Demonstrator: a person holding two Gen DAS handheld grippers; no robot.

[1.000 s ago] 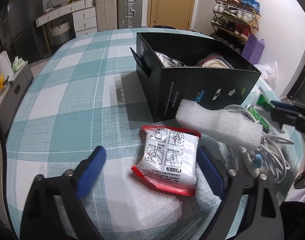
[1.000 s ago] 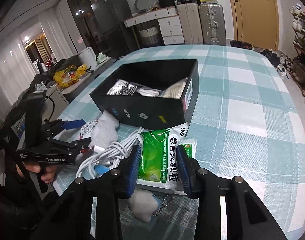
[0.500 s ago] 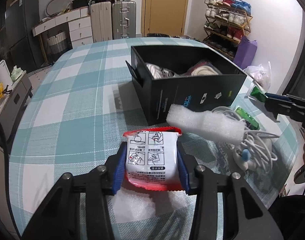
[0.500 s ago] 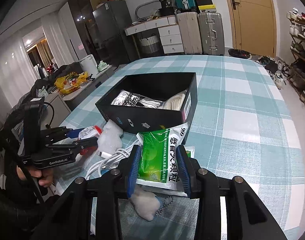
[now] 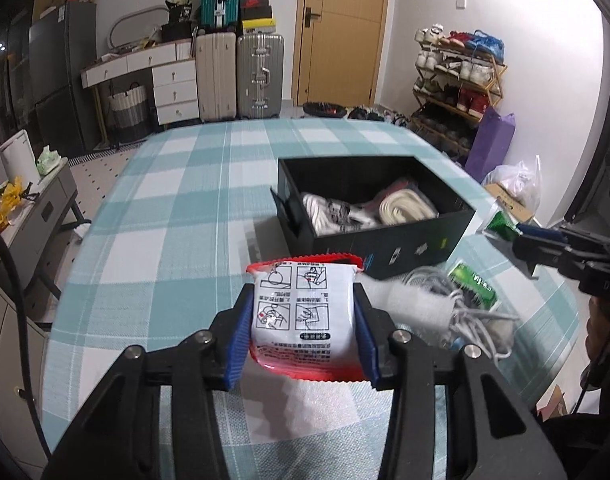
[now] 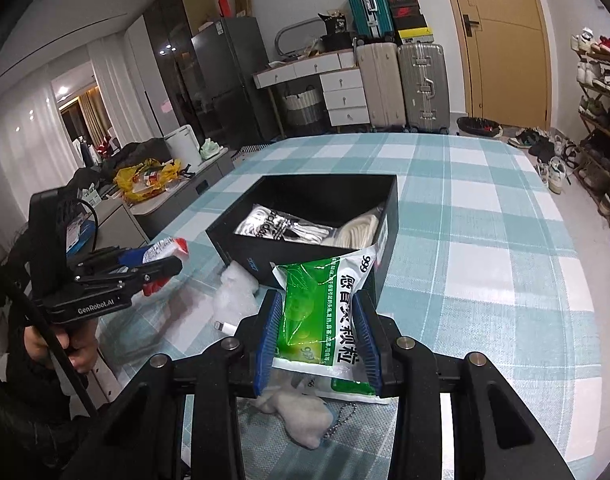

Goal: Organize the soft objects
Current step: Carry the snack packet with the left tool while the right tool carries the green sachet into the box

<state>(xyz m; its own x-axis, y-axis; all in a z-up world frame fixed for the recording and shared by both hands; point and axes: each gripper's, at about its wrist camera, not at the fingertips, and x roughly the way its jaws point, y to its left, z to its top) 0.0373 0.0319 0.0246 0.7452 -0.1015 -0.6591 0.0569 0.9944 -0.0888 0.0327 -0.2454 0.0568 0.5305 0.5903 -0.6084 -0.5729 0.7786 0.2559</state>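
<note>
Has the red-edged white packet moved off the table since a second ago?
Yes. The red-edged packet went from lying flat before the black box to raised off the tablecloth, clamped in the left hand-held gripper.

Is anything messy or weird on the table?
Yes. Beside the black box, a white cable lies in a tangled heap with foam and a green packet, instead of inside the box.

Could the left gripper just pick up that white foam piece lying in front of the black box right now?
Probably not as things stand. The left gripper is shut on the red-edged packet, so its fingers are full. The foam piece itself lies uncovered beside the cables; nothing else blocks it.
</note>
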